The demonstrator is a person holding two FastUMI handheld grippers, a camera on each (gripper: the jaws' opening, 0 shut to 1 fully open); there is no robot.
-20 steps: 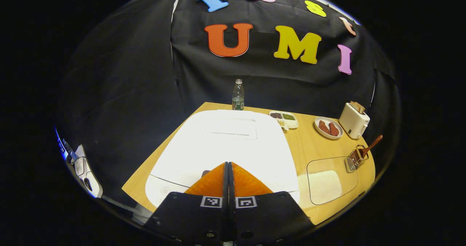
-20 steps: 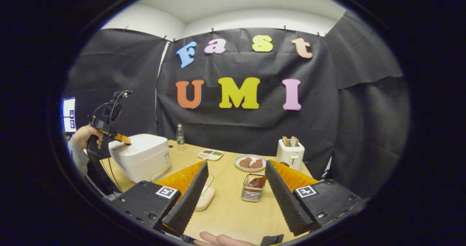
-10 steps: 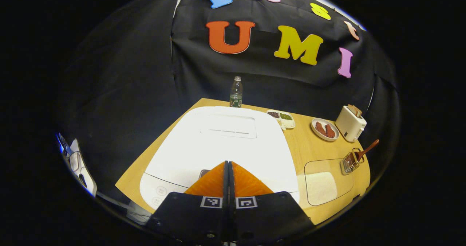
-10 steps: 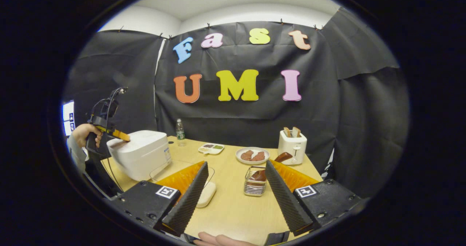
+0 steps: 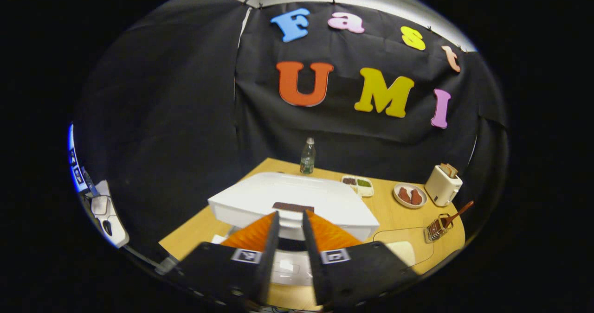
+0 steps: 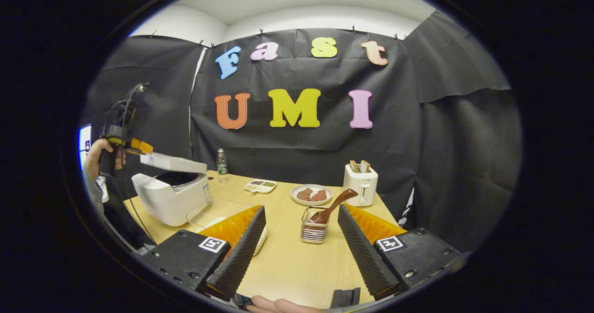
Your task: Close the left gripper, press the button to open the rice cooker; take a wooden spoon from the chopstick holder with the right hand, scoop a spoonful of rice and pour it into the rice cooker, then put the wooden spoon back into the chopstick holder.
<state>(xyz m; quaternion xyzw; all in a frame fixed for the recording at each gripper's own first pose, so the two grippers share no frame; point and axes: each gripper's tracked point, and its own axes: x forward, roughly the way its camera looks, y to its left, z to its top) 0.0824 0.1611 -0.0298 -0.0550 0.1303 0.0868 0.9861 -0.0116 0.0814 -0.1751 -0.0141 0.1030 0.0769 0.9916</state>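
While my left hand-held gripper sits slightly parted by the rice cooker lid, my right hand-held gripper gapes wide before the wooden spoon.

The rice cooker has a smooth, glossy white plastic shell; the table is pale matt wood grain; the chopstick holder is shiny metal wire, holding a polished brown wooden spoon; the water bottle is clear plastic; the toaster is smooth and white.
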